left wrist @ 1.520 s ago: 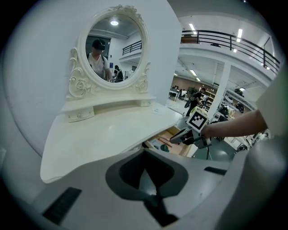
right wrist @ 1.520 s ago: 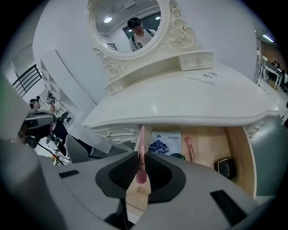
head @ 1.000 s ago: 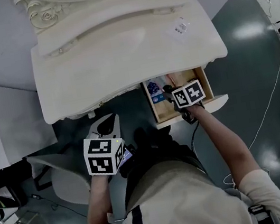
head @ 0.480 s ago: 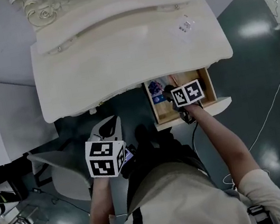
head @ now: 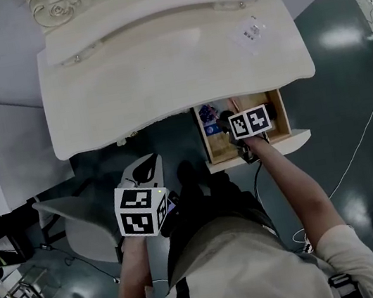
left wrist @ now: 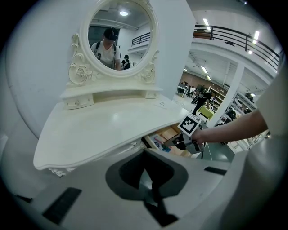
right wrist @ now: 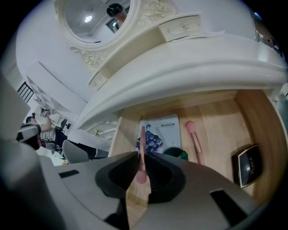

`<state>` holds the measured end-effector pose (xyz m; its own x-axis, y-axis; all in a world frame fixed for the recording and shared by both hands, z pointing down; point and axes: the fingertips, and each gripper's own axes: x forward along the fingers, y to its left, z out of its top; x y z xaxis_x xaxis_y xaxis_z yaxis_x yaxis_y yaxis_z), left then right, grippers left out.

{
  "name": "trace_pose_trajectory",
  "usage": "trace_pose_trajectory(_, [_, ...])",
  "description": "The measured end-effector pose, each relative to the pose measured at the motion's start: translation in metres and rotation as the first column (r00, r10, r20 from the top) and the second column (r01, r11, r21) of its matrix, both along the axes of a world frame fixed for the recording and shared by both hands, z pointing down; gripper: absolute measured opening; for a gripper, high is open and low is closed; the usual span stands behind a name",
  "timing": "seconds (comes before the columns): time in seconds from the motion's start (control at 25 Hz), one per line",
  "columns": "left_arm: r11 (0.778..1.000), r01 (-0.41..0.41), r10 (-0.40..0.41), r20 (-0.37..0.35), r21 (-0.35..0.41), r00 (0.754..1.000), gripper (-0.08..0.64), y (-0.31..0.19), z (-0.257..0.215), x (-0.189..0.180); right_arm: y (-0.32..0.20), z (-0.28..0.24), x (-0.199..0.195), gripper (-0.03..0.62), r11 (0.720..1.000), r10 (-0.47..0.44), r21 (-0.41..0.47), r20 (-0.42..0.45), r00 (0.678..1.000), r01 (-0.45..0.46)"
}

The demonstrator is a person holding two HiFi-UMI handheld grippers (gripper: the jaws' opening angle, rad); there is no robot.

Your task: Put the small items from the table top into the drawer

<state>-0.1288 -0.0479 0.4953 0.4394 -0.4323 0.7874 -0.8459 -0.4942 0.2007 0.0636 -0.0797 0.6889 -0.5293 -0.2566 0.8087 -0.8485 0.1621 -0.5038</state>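
The white dressing table (head: 171,62) has its right drawer (head: 282,133) pulled out. My right gripper (head: 226,125) hangs over the drawer's left part, shut on a thin pink brush (right wrist: 142,148) that sticks out ahead between the jaws of the right gripper (right wrist: 143,173). On the wooden drawer floor (right wrist: 220,130) lie a blue-and-white packet (right wrist: 159,132), a second pink brush (right wrist: 194,139), a dark green round item (right wrist: 176,153) and a black compact (right wrist: 248,164). My left gripper (head: 147,163) is shut and empty below the table's front edge. A small white packet (head: 250,32) lies on the table top.
An oval mirror (left wrist: 119,36) with a small shelf stands at the back of the table. A grey chair (head: 79,228) sits to my left near the left gripper (left wrist: 150,188). A thin cable (head: 357,143) runs across the dark floor on the right.
My right gripper has sunk a little lower over the drawer with the pink brush still in it. The left gripper has stayed where it was.
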Motion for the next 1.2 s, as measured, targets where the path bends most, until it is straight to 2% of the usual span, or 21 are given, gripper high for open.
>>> trace_pose_trajectory(0.8, [0.998,0.041,-0.042,-0.010,-0.049,0.999,0.052,0.002,0.022,-0.032,-0.008,0.031,-0.012,0.071,0.994,0.097,-0.057,-0.004,0.995,-0.097])
trace_pose_trajectory(1.2, [0.998,0.042,-0.043,-0.013,-0.050,0.999,0.052,0.000,0.024,-0.042,-0.004,0.039,-0.017,0.071,0.995,0.071,-0.068,-0.041,0.997,-0.074])
